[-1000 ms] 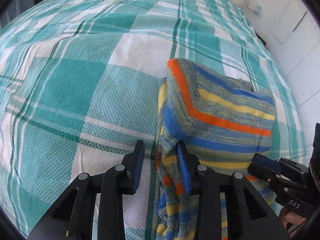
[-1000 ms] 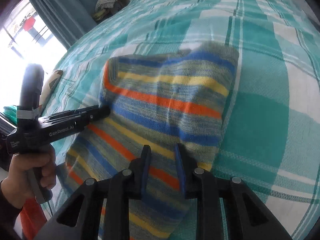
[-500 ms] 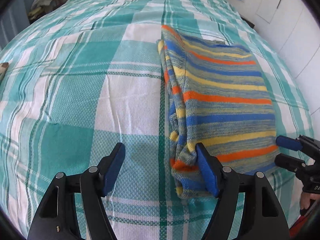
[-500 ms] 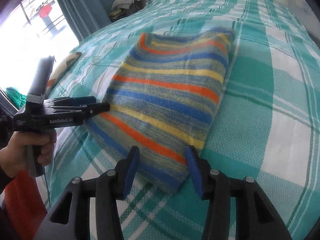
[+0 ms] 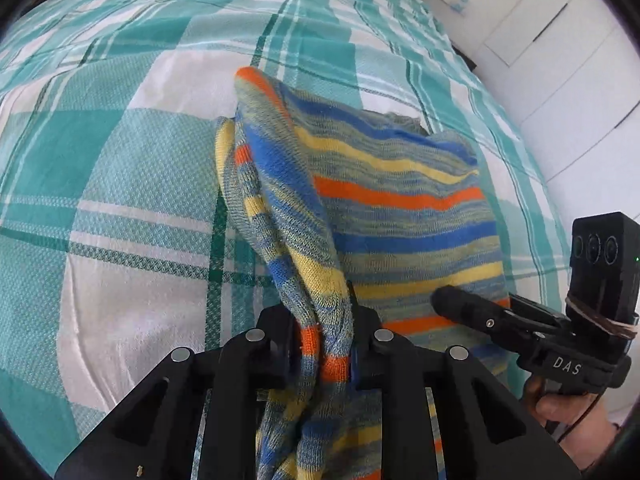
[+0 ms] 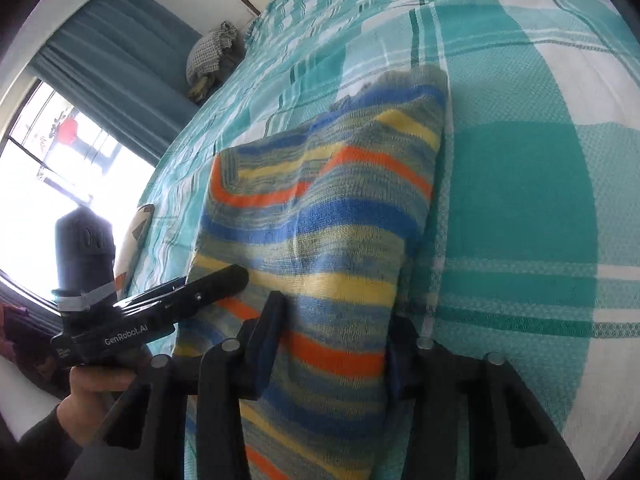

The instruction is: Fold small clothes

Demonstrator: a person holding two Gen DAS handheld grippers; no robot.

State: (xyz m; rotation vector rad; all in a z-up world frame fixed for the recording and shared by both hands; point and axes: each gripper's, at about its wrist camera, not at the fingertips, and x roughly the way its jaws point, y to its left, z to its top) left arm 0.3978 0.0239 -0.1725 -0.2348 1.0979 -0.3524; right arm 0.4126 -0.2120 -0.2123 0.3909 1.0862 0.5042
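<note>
fingers [image 5: 362, 344] closing, tips hidden by striped knit [image 5: 400, 200].

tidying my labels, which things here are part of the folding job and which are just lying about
Part of the job:
- striped knit garment
- left gripper, closing on its bunched edge
- right gripper, closing around its near edge

Just lying about:
- checked bundle by the curtain
- cushion near the window

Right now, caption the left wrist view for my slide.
Left gripper closing on a bunched edge of the striped knit garment over the teal plaid bedspread, right gripper alongside.
</note>
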